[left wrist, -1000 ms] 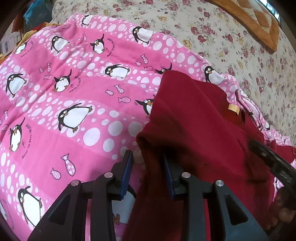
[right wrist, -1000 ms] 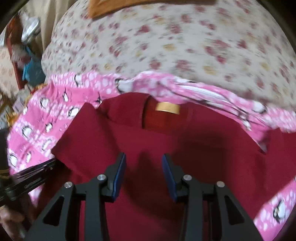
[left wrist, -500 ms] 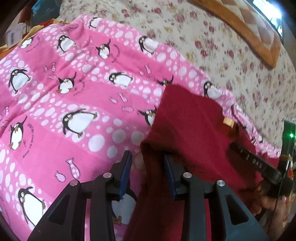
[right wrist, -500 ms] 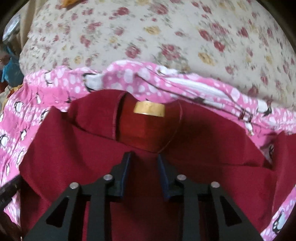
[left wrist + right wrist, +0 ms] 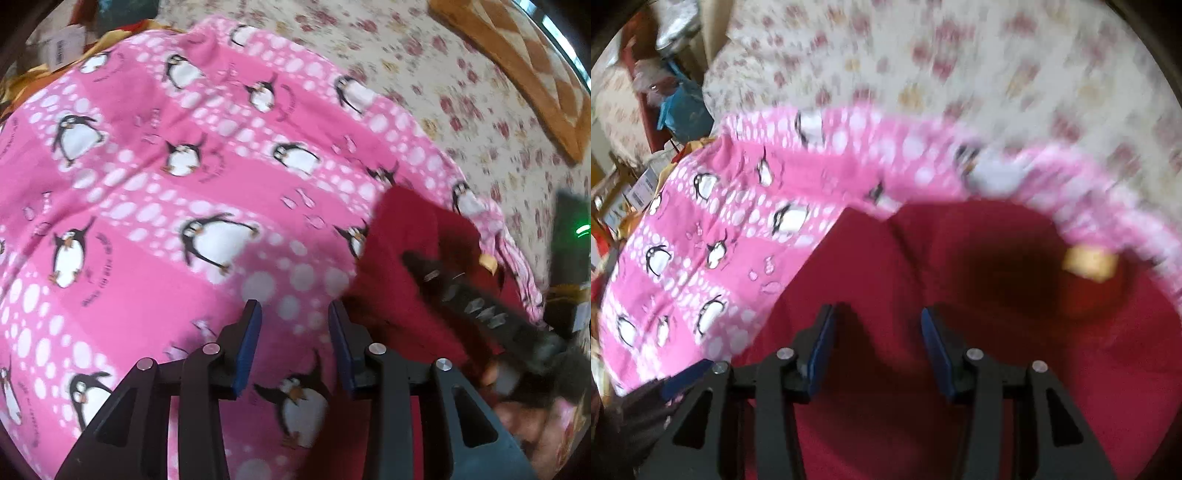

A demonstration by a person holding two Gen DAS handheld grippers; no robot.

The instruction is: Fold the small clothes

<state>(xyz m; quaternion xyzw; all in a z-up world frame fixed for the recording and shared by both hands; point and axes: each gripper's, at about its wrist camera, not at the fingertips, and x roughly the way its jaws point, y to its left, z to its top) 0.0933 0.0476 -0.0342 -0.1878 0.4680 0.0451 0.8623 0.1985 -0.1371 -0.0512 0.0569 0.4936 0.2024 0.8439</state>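
Note:
A dark red shirt [image 5: 979, 306] with a tan neck label [image 5: 1089, 263] lies on a pink penguin blanket [image 5: 166, 221]. In the left wrist view the shirt [image 5: 402, 266] lies to the right. My left gripper [image 5: 294, 325] is open and empty over the blanket, just left of the shirt's edge. My right gripper [image 5: 877, 332] is open and empty just above the shirt's left part. The right gripper's black body [image 5: 480, 306] crosses the shirt in the left wrist view. This view is blurred.
A floral bedcover [image 5: 960, 62] lies beyond the blanket. An orange quilted cushion [image 5: 517, 66] sits at the far right. Boxes, bags and clutter [image 5: 646, 147] stand past the blanket's left edge.
My left gripper has let go of the shirt's edge and moved left over the blanket. My right gripper has opened wider and swung left across the shirt.

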